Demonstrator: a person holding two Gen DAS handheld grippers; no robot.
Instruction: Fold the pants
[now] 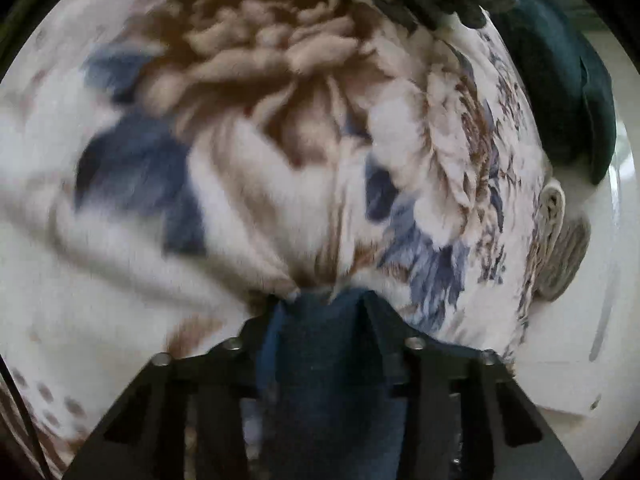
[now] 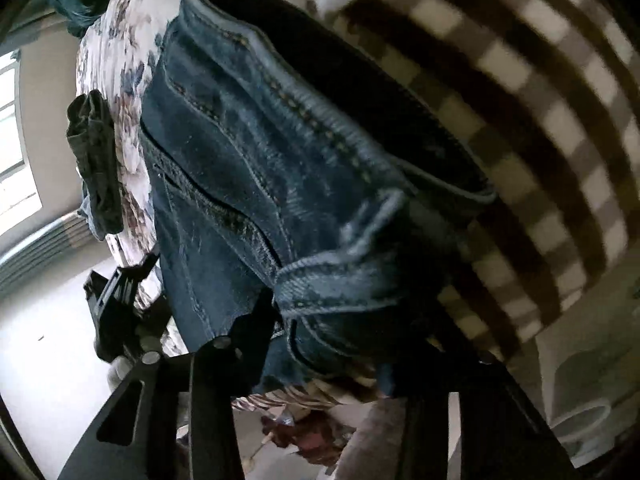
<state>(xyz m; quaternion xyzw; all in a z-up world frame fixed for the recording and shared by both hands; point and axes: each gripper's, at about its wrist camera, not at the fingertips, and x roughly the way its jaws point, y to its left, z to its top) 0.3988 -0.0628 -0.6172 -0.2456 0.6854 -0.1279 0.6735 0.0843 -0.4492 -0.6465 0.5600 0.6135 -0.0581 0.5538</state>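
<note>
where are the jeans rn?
In the right wrist view the jeans fill the centre, pinched in the right tool above the floral bedspread; the left tool grips them too.

A floral bedspread (image 1: 240, 128) covers the bed; daylight enters a window (image 2: 12, 136) above pale floor (image 2: 52, 360)

My left gripper (image 1: 326, 300): matte black fingers, slotted cut-outs, round silver screw heads, thin black cable at the side. My right gripper (image 2: 332, 320): same black slotted build, silver screws.
</note>
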